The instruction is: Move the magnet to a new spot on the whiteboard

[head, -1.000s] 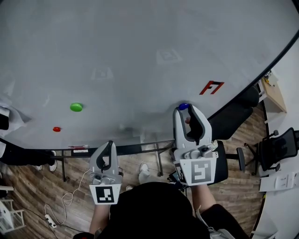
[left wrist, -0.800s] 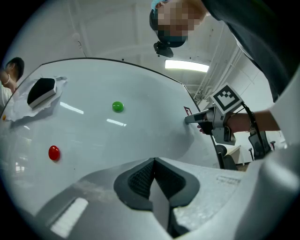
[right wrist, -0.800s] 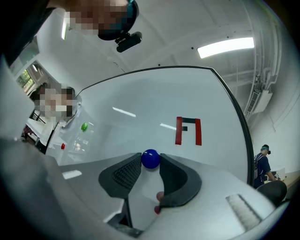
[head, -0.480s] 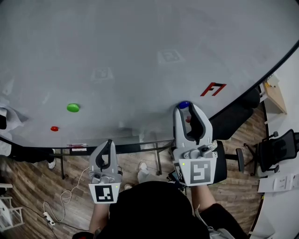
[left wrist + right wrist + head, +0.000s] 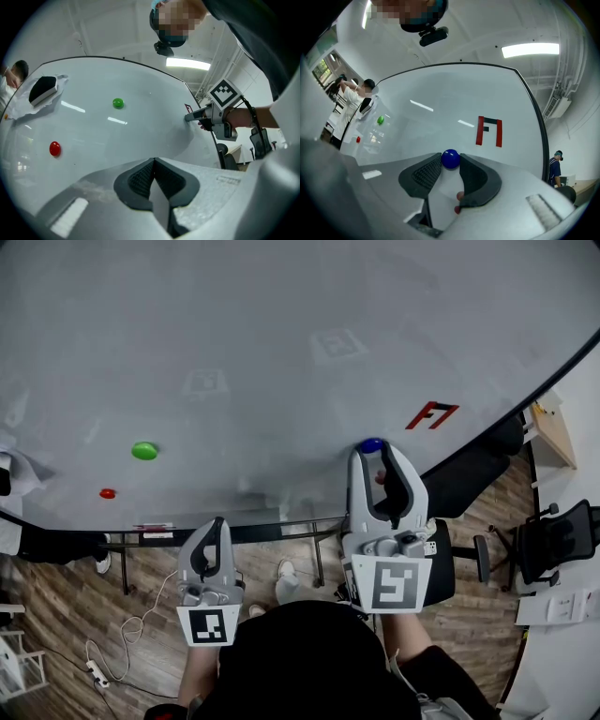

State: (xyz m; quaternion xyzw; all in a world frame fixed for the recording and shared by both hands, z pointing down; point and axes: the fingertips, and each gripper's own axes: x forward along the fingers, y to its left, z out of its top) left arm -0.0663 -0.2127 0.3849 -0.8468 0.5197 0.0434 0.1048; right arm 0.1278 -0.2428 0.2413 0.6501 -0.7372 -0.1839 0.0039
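Only its own view shows the right hand-held gripper [image 5: 450, 157] pinching the blue magnet [image 5: 450, 160].

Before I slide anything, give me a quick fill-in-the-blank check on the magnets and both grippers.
The blue magnet is pinched between the jaws of the ___.
The left gripper has its jaws ___, with nothing between them.
On the whiteboard, the magnet nearest the green magnet is the ___.
Missing: right gripper; shut; red magnet.
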